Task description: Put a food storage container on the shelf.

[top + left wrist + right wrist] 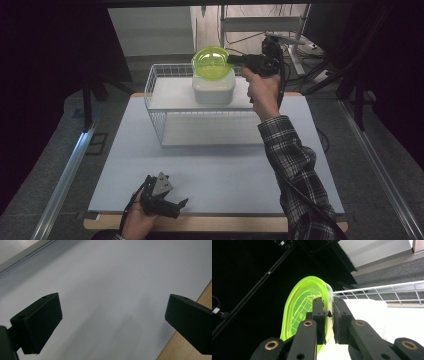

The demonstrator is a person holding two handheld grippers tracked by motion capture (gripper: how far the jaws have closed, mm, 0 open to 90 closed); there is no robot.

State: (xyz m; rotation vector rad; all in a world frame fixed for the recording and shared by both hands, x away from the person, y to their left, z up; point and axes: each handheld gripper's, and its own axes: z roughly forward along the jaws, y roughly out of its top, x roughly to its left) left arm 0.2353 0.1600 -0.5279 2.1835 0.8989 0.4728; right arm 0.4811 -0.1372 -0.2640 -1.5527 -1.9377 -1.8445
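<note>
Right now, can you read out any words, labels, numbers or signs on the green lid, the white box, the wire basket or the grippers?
No readable text anywhere.
Green lid: raised moulded lines inside it, seen in the right gripper view, none legible as letters.
White box: plain, no label.
Wire basket: no tag.
Right hand-held gripper, shut on the lid's rim: no markings.
Left hand-held gripper, jaws apart: no markings.

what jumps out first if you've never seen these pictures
The neon green bowl, pinched at its rim by the right claw and held over the white square container that stands on the white wire rack at the table's far side. After that, the left claw, open and idle at the near edge.
</note>
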